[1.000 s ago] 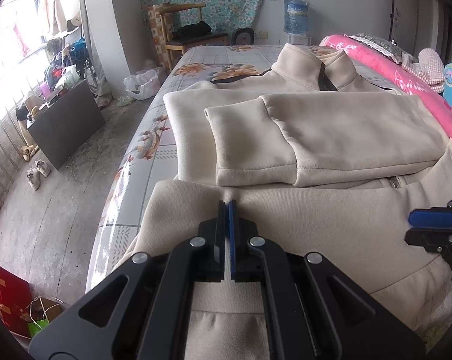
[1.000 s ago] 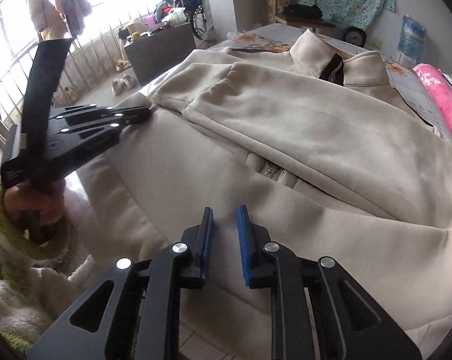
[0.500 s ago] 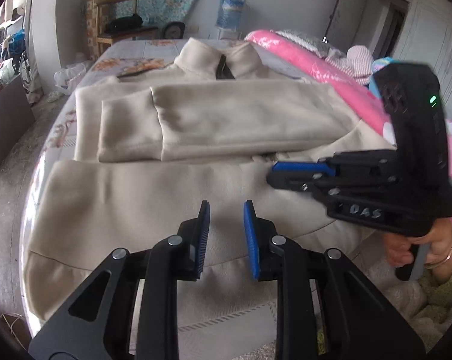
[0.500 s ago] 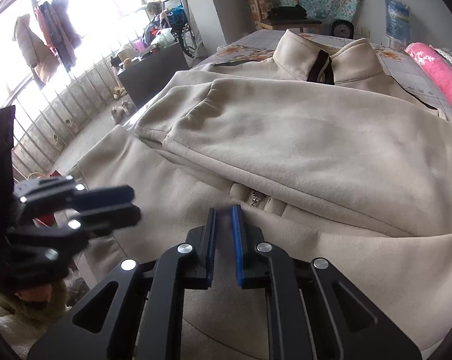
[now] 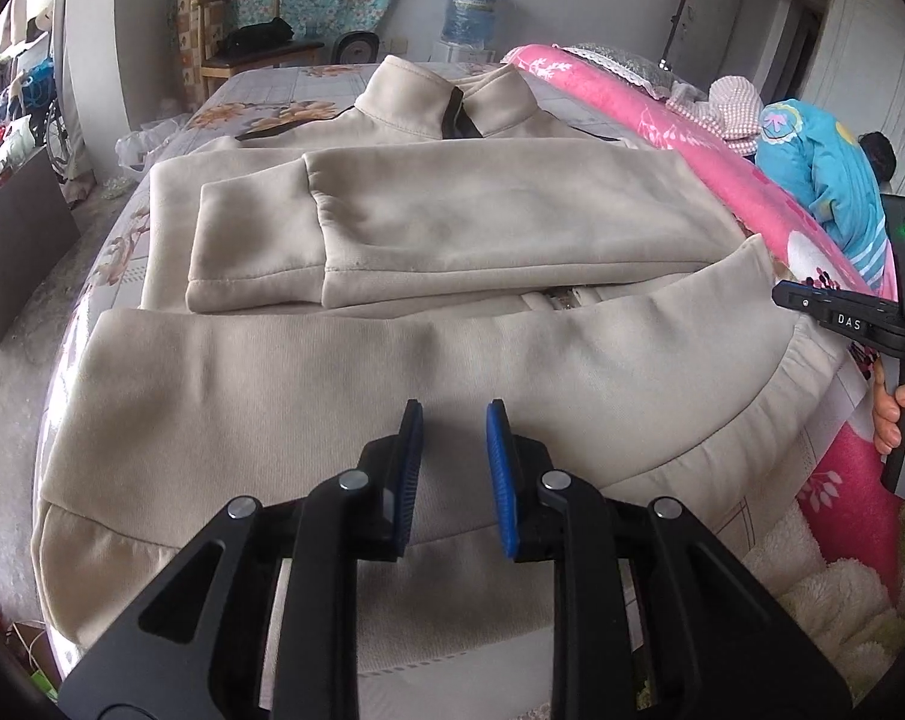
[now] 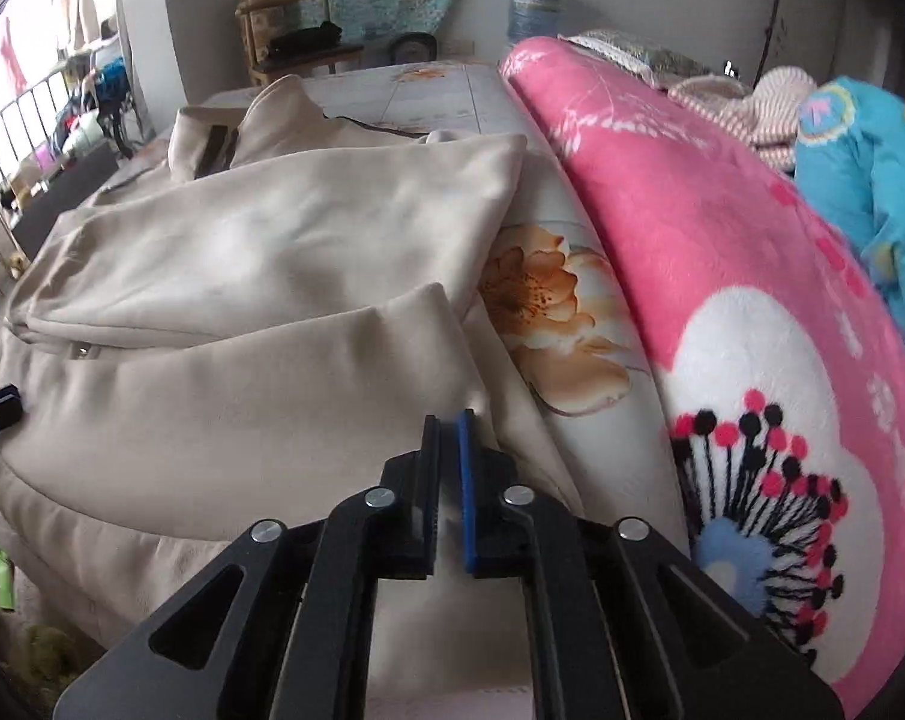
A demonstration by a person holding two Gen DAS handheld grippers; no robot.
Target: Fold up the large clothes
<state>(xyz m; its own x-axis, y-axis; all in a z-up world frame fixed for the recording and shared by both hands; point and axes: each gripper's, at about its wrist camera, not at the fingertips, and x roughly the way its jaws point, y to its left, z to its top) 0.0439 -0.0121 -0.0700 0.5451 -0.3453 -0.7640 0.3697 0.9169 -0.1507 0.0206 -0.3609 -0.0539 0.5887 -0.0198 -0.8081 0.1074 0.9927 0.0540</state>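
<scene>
A beige zip jacket (image 5: 482,222) lies flat on the bed, collar (image 5: 446,102) at the far end. One sleeve is folded across the chest, its cuff (image 5: 254,252) to the left. My left gripper (image 5: 454,414) hovers open over the near beige panel with nothing between its pads. My right gripper (image 6: 446,420) is shut, pads almost touching, just above the jacket's (image 6: 260,240) right edge beside the floral sheet; no cloth shows pinched in it. In the left wrist view the right gripper (image 5: 779,294) sits at the far right, held by a hand (image 5: 890,414).
A rolled pink floral blanket (image 6: 722,240) runs along the bed's right side, with a blue garment (image 6: 860,168) and a striped one behind it. The flowered sheet (image 6: 542,300) shows between jacket and blanket. Bare floor (image 5: 8,372) drops off left of the bed. A wooden chair (image 5: 242,30) and a water bottle (image 5: 470,6) stand at the far wall.
The left gripper opened and swung right over the jacket, then held still. The right gripper swept right from the jacket's middle to its right edge while its jaws closed.
</scene>
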